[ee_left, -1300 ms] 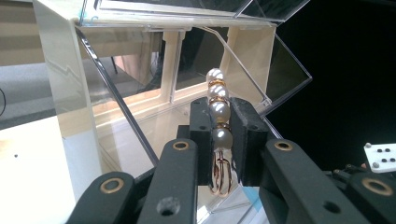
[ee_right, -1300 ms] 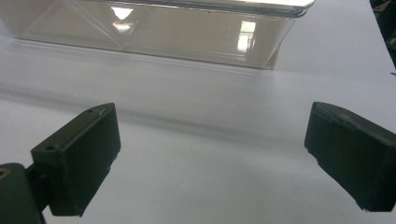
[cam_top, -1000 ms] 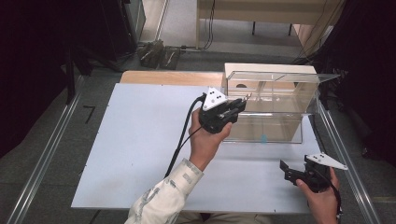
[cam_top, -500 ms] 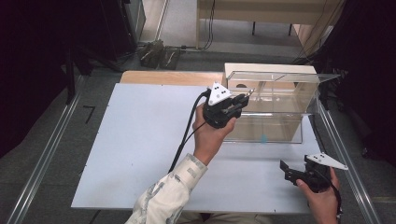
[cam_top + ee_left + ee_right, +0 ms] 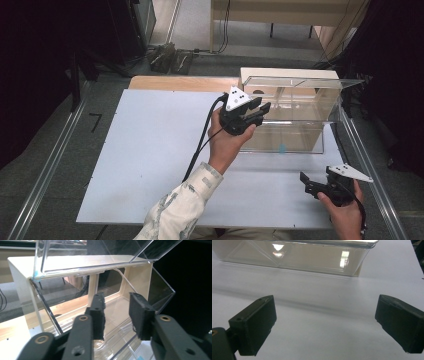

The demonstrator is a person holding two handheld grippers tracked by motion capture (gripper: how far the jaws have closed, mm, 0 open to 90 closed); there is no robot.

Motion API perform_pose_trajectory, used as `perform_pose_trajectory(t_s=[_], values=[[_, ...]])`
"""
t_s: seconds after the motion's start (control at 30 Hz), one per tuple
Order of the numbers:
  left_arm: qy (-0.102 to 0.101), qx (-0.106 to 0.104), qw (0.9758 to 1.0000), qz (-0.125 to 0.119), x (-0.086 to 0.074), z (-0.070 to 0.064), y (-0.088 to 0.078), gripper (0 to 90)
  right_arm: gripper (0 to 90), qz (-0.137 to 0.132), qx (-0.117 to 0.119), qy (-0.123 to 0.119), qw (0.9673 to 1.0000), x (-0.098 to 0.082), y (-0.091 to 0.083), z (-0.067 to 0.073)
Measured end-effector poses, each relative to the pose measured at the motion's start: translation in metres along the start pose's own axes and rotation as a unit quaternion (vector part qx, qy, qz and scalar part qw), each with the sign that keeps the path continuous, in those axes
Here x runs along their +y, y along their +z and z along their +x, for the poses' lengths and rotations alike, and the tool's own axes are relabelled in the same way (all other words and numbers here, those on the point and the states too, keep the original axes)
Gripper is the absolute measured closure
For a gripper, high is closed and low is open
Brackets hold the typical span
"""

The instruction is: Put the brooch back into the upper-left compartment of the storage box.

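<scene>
Tongs on the left, just opening with nothing between them, hover at the clear box on the tabletop's far right (retreat straight back), while right tongs wait wide apart.

The left gripper has crept a little farther from the table's near edge toward its far edge, and now sits up against the front wall of the clear acrylic box at the far right of the table, slightly higher against that wall than a second ago. Its jaws have just been opening: the two black pads now stand apart with a plain gap between them. Nothing lies in that gap, and the box's open interior shows through it in the left gripper view.
</scene>
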State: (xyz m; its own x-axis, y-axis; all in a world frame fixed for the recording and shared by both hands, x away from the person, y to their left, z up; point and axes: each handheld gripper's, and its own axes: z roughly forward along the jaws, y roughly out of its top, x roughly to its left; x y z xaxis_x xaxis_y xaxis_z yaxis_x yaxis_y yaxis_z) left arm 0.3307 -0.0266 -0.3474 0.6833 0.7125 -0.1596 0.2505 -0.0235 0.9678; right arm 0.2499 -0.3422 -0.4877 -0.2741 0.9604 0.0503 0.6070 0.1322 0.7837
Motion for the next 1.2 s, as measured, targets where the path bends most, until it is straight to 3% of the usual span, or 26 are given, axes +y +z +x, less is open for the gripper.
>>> perform_pose_trajectory(t_s=[0.3,0.6,0.97,1.2], values=[[0.012,-0.013,0.9998,0.004,-0.002,-0.008,-0.009,48.9,2.1,0.001,0.000,0.001,1.0000,0.000,0.000,0.001],[0.012,-0.003,0.9999,-0.006,-0.007,-0.008,-0.026,38.0,2.1,0.000,-0.004,-0.001,1.0000,0.000,0.000,0.001],[0.009,0.022,0.9997,-0.002,-0.022,0.007,-0.055,29.9,2.2,0.001,-0.007,-0.002,1.0000,0.000,0.000,0.000],[-0.003,0.052,0.9986,0.001,-0.041,0.025,-0.082,27.1,2.1,0.001,-0.009,-0.002,1.0000,0.000,0.000,0.001]])
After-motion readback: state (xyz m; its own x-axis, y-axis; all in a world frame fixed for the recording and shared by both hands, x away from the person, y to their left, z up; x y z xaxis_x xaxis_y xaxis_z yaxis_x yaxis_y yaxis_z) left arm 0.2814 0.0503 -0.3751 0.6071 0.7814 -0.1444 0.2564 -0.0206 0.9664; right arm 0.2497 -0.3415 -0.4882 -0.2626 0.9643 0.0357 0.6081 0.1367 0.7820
